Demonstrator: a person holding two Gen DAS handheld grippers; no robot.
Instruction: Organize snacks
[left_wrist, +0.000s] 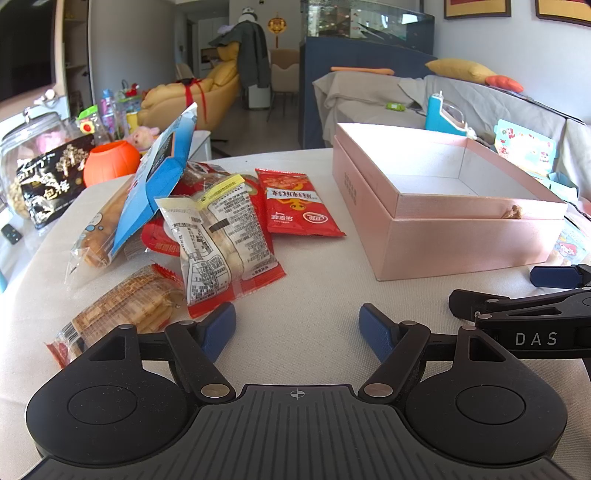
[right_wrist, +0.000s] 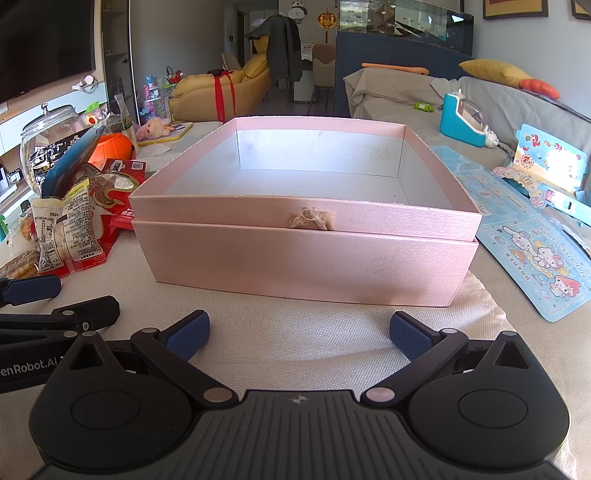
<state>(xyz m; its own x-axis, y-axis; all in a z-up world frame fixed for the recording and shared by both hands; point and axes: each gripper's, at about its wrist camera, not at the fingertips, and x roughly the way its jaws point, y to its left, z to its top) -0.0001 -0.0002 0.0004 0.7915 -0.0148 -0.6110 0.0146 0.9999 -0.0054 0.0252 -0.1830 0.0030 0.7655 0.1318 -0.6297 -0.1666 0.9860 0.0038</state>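
**Both grippers poised before an empty box**

Your left gripper hovers low over the table, jaws spread and holding nothing, its left pad just beside the snacks heaped on the left. That likely suits a first pick. Your right gripper, jaws also apart and empty, faces the pink box, which sits open and bare inside, well placed to receive packets. Stickers lie beside it.
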